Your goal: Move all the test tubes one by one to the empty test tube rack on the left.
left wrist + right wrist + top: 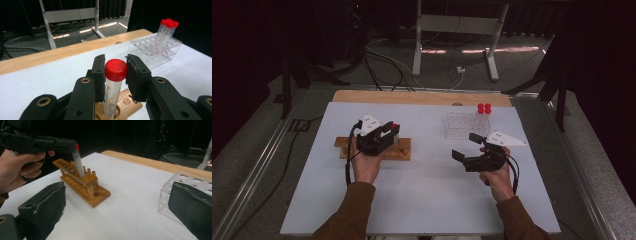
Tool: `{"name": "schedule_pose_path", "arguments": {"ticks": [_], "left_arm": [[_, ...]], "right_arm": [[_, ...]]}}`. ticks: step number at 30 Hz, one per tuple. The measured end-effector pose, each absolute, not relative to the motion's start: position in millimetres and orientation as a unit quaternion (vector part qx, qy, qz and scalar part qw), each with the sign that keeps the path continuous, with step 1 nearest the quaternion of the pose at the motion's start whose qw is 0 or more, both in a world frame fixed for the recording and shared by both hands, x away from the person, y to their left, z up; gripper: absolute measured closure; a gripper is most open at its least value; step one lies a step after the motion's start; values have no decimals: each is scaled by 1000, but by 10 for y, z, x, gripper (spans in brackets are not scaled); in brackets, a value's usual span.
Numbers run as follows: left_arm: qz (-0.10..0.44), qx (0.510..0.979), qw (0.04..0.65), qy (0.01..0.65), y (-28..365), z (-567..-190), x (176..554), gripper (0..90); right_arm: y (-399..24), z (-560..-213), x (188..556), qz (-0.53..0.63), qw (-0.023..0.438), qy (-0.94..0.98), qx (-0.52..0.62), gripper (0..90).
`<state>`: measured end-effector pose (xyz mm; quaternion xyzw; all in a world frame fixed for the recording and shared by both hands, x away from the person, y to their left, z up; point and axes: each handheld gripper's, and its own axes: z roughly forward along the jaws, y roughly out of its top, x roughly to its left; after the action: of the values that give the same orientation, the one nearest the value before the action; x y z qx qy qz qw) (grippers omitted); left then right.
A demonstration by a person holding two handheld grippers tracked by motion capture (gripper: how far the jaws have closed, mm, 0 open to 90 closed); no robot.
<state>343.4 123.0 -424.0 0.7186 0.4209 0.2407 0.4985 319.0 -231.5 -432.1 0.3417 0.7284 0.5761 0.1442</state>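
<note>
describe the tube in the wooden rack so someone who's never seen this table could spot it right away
On the white table, find the wooden rack on the person's left side, not the clear plastic rack at the back right. A clear, red-capped tube stands in its end hole. It is the one tube between the left tongs.

High view: above, looking forward and down on whole table (422,200). Left gripper view: close on wooden rack (125,105), facing clear rack (156,48). Right gripper view: low, sideways; shares both racks.
</note>
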Motion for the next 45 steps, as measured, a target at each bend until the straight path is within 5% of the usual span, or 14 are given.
{"name": "schedule_pose_path", "arguments": {"ticks": [22,29,34,39,45], "left_arm": [[224,725,486,433,1231,-4471,3439,694],[210,699,520,444,1349,-4443,3364,448],[190,677,546,456,1520,-4396,3226,352],[218,671,537,463,1652,-4353,3066,172],[239,664,537,463,1790,-4338,2925,66]], "right_arm": [[-2320,-4318,3187,577,145,728,341,9],[-2342,-4314,3191,578,146,726,343,9],[-2348,-4317,3195,577,146,726,345,9],[-2344,-4320,3198,576,146,726,346,9],[-2354,-4317,3205,575,149,726,348,9]]}}
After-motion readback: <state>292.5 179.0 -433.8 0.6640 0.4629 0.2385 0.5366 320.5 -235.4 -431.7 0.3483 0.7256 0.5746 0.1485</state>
